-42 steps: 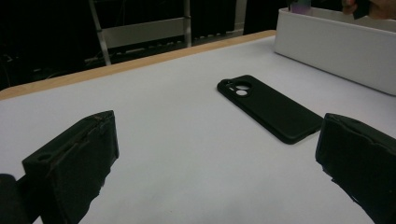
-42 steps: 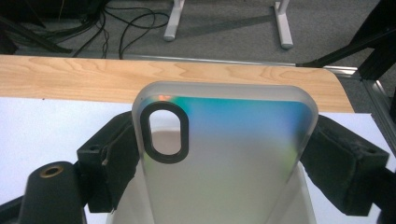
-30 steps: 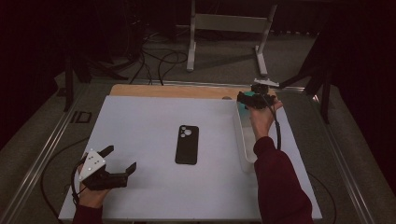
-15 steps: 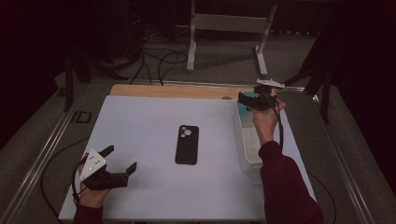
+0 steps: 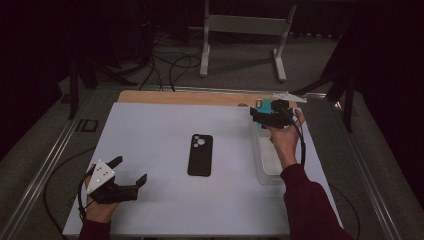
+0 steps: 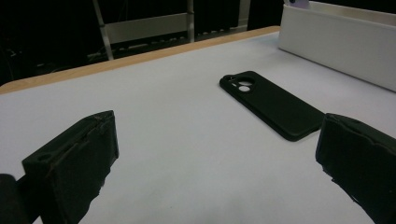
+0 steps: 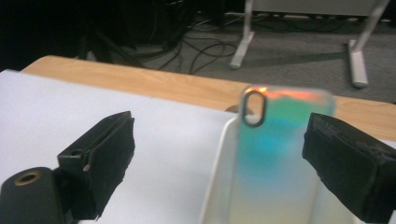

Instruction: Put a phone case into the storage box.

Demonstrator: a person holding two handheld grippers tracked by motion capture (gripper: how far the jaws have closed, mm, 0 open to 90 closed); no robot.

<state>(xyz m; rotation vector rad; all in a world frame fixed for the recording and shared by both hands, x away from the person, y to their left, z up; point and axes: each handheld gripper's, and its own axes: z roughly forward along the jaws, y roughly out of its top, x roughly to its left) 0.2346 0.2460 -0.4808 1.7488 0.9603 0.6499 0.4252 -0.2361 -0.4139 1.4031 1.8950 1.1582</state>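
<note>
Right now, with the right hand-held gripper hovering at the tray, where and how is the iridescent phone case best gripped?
Grip the iridescent phone case across its two long edges, near the upper end by the camera cutout, probably coming straight on from the right hand-held gripper. It stands propped in the white tray, its edges sitting between the open jaws, not yet touched.

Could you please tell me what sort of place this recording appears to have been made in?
Probably a lab or studio recording station, not a home. A white-topped table stands on grey carpet amid loose cables and a metal stand, with dark surroundings; each hand-held gripper trails a cable.
</note>
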